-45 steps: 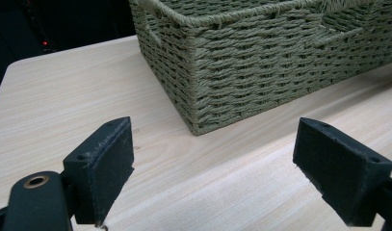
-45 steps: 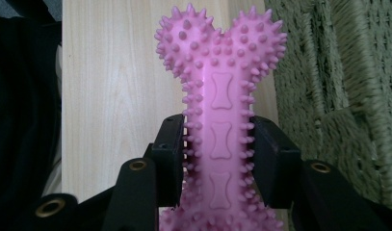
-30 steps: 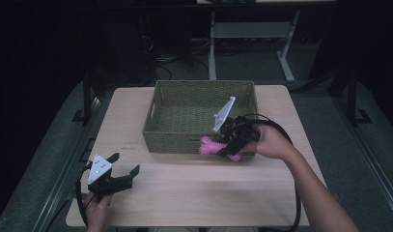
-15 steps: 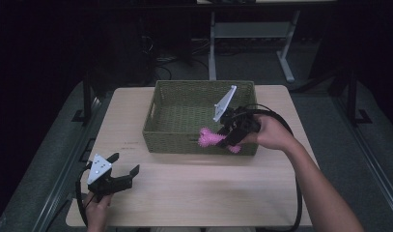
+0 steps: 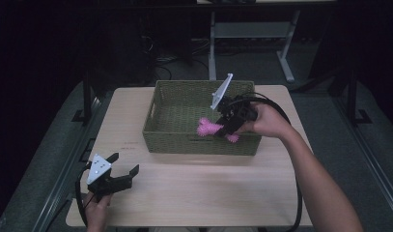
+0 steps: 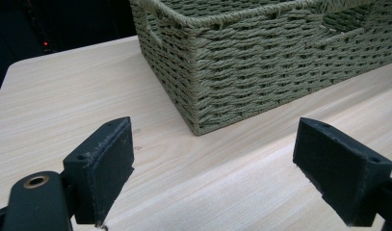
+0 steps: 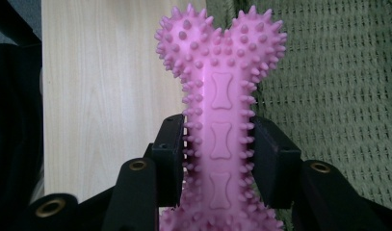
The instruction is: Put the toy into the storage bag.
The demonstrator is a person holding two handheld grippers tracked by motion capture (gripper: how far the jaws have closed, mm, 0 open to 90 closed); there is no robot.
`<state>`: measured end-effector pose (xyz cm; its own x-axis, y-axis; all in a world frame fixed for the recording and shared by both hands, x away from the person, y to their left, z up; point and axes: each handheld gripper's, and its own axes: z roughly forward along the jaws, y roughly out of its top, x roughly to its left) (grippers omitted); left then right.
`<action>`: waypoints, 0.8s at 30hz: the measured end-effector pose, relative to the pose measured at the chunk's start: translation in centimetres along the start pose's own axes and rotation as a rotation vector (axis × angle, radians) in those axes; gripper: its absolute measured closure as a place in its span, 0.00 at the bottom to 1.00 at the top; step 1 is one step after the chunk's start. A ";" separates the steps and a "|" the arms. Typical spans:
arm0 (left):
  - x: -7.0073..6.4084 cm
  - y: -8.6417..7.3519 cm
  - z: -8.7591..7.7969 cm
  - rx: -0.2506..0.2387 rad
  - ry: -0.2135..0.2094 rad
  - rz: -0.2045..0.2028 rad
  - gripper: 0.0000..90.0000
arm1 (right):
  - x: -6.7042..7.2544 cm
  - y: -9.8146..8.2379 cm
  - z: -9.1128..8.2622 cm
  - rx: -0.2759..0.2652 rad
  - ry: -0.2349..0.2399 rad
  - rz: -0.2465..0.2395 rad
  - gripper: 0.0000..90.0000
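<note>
Pink spiky bone toy (image 7: pixel 221 120) is clamped mid-shaft by right gripper (image 5: pixel 227 126) over basket (image 5: pixel 194 142) rim. Best carried well inside before release. Left gripper (image 5: pixel 118 175) is held agape, idle.

Your left black two-jaw hand-held gripper (image 5: pixel 118 175) sits low at the near left, held in your left hand (image 5: pixel 96 209), its jaws spread wide with nothing between them. Your right forearm (image 5: pixel 315 179) stretches forward from the lower right, and your right hand (image 5: pixel 267 121) holds the right black hand-held gripper (image 5: pixel 222 129) raised, its pads (image 7: pixel 170 154) clamped on a pink spiked bone-shaped rubber toy (image 7: pixel 221 120).
</note>
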<state>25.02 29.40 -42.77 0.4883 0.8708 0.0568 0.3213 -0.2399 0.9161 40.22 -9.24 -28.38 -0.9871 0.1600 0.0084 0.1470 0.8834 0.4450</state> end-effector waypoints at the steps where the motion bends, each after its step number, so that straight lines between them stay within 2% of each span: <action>1: 0.0 0.0 0.0 0.001 0.000 -0.001 0.15 | -0.2 0.1 0.0 0.000 -0.001 -0.002 0.65; 12: 0.0 0.0 0.1 0.003 -0.003 0.004 0.15 | -2.4 0.6 -0.2 -0.012 0.003 0.027 0.65; 14: -0.1 0.0 0.1 0.002 -0.003 0.004 0.15 | -3.0 0.5 0.0 -0.025 0.011 0.035 0.64; 24: -0.2 0.0 0.3 0.009 -0.007 0.014 0.15 | -5.6 0.1 1.6 -0.012 0.029 0.090 0.64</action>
<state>25.16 29.10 -42.84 0.4985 0.8643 0.0665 0.3220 -0.2559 0.9115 45.88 -9.37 -29.84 -0.9714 0.2256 0.0743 0.2344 0.8607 0.4520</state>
